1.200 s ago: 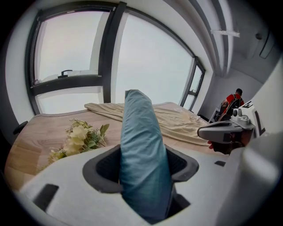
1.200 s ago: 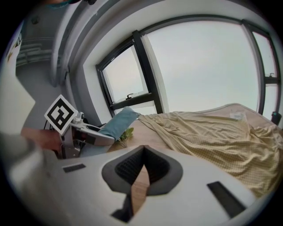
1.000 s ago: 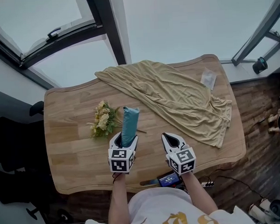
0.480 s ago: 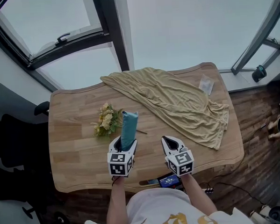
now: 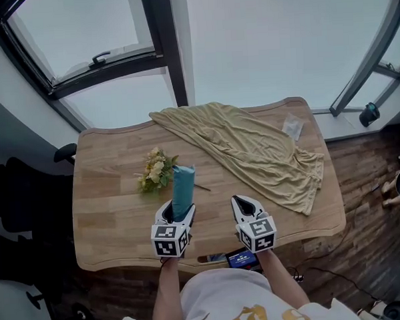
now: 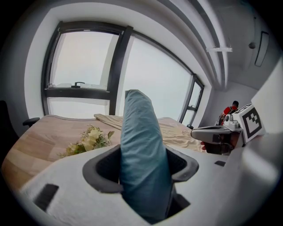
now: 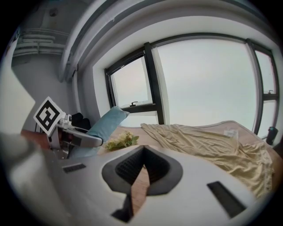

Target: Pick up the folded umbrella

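Near edge of the tabletop [image 5: 108,194]: both grippers are held side by side over the wood, close to the person's body, with a gap left between them.
Left gripper [image 6: 142,164]: fingers are clamped on the folded umbrella [image 5: 183,189], with a dark pad pressed against each side of its lower part.
Folded umbrella: it's in a teal sleeve, gripped by its near end and tipped up and away from the person. In the left gripper view its far end is seen against the window [image 5: 100,34], so it's pretty clearly off the tabletop.
Right gripper [image 7: 142,165]: fingers are shut tip to tip and nothing is caught in them. Only a sliver of wood is seen through the slit lower down.
Flowers [image 5: 156,173]: a small yellow-and-green bunch is laid flat on the tabletop, just left of the umbrella's far end in the head view. Whether the two touch can't be told.
Cloth [image 5: 253,146]: olive-tan and crumpled, it's spread diagonally from the far middle of the tabletop toward the near right corner, well apart from the umbrella.
Packet [image 5: 292,126]: a small clear packet is laid near the far right corner, just beside the cloth.
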A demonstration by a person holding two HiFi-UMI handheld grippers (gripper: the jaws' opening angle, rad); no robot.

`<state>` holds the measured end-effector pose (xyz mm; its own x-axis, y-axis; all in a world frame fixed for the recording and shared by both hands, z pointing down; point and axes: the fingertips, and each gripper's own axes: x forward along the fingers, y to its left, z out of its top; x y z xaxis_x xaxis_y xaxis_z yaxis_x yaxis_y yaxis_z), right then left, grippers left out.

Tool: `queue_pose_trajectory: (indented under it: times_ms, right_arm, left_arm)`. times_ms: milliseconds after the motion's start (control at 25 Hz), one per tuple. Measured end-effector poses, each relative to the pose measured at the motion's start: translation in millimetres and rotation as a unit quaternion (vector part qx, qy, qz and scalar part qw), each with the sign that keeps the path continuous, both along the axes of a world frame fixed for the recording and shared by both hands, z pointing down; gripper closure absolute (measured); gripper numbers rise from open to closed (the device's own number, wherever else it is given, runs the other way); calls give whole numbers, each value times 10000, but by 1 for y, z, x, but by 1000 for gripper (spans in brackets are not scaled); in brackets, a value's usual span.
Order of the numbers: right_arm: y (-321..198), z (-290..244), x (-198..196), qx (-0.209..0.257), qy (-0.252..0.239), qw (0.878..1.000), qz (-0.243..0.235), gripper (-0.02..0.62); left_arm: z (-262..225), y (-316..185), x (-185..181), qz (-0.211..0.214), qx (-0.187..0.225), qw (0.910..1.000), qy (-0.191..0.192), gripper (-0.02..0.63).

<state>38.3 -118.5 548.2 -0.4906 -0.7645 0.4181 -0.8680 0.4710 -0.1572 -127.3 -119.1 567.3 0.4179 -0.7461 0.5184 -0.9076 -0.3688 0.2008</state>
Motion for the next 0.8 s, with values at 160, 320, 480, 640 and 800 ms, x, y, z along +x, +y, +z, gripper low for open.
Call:
queue_pose_trajectory:
  times_ms: [160, 320, 480, 640, 800]
  right_arm:
    - [6, -9, 0, 123, -35, 9999, 17, 584]
    - [14, -15, -2, 210, -37, 9998, 10, 584]
    - [22, -25, -5, 304, -67, 9995, -23, 584]
    - [26, -34, -6, 396, -183, 9990, -36, 584]
    - [32, -40, -5, 473, -180, 9987, -34, 584]
  left_arm:
    - [-10, 10, -2, -99, 104, 9997, 180, 318]
    - [-21, 20, -5, -149, 223, 9992, 295, 318]
    - [-34, 27, -6, -202, 343, 9983, 436, 318]
    - [-49, 32, -4, -179, 547, 9965, 598, 318]
    - [-61, 37, 0, -152, 683, 9951, 702, 318]
